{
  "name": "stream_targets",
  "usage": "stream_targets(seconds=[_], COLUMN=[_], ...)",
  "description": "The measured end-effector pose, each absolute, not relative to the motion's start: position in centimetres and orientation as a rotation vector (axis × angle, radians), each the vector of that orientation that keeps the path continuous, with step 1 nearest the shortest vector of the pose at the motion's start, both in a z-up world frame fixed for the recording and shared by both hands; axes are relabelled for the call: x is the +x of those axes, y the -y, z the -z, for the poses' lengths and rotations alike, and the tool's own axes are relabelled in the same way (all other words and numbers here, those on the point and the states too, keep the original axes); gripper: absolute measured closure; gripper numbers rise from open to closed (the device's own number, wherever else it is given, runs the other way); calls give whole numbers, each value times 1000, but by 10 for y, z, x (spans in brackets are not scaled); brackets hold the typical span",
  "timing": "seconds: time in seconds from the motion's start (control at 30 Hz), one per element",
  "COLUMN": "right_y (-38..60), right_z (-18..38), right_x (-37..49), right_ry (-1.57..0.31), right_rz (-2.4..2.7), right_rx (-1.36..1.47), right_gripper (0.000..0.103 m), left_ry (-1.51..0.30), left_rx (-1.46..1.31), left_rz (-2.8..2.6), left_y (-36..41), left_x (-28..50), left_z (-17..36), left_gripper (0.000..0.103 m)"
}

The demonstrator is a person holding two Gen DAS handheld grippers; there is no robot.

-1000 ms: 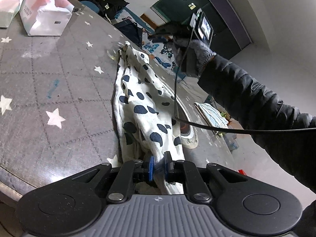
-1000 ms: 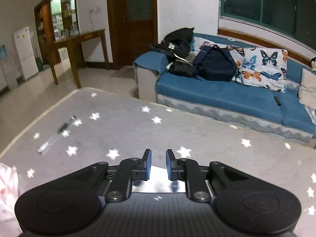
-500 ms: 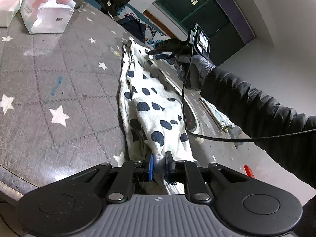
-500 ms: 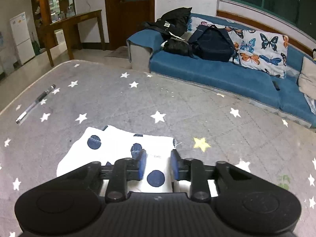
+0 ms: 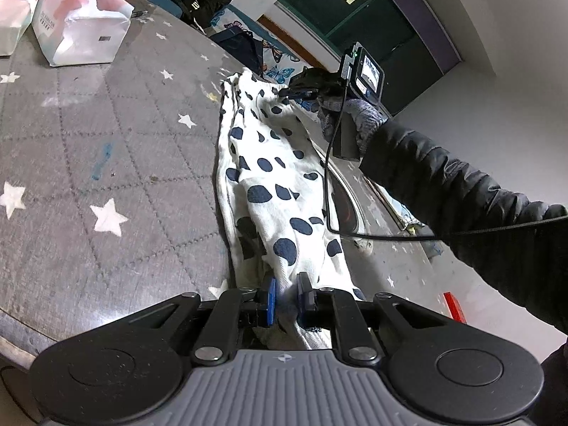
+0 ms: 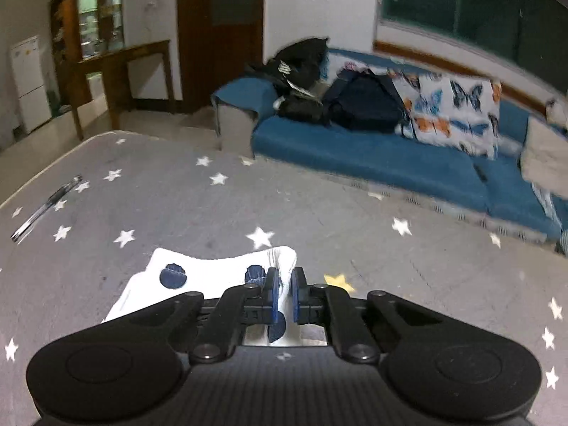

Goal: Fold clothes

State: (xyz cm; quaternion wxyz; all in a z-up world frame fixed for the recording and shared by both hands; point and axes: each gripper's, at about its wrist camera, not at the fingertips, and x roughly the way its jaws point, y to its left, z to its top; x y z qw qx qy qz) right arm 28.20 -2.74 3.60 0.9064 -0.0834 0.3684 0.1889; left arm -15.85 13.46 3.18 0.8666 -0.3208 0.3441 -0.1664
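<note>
While tissue boxes [image 5: 80,32] sit open | left fingers [image 5: 285,296] clamp spotted garment [image 5: 277,184] | right fingers [image 6: 283,293] clamp its far end

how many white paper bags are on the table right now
2. One bag stands at the table's far left side in the left wrist view; the other bag sits just left of it, cut off by the picture's edge. More could lie out of view.

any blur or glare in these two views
Right wrist view: sofa and window smear with motion blur, while the spotted garment stays fairly sharp. Left wrist view: sharper, glare patches on the table; both bend straight lines, fisheye.
</note>
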Motion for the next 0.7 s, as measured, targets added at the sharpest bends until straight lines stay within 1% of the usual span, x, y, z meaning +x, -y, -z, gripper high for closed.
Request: stream_targets(seconds=[0.07,0.1,0.13,0.3,0.4,0.43,0.57,0.7], right_y=[28,28,28,16,1,-7,-29,-40], right_z=[-33,-31,-32,-46,-51,-51,-37,-25], right_x=[287,287,284,267,259,256,251,254], right_ry=[-788,-791,-771,-706,-740,-762,-815,-837], right_rz=[-375,-364,-353,-406,-522,-552,-593,-594], right_rx=[-178,-192,-210,-229,-210,-217,-254,-261], right_gripper=[82,80,76,76,76,77,77,75], left_ry=[-725,-726,-725,-727,-724,-723,-726,-734], left_rx=[-673,-675,-676,-672,-674,-674,-675,-672], left_rz=[343,342,342,342,339,338,333,327], left_y=[-134,-135,-135,-134,-134,-134,-135,-135], left_x=[-159,-159,-160,-159,-160,-160,-162,-164], left_z=[-31,-31,-31,-30,-30,-30,-29,-29], left_gripper=[90,90,90,90,90,90,90,89])
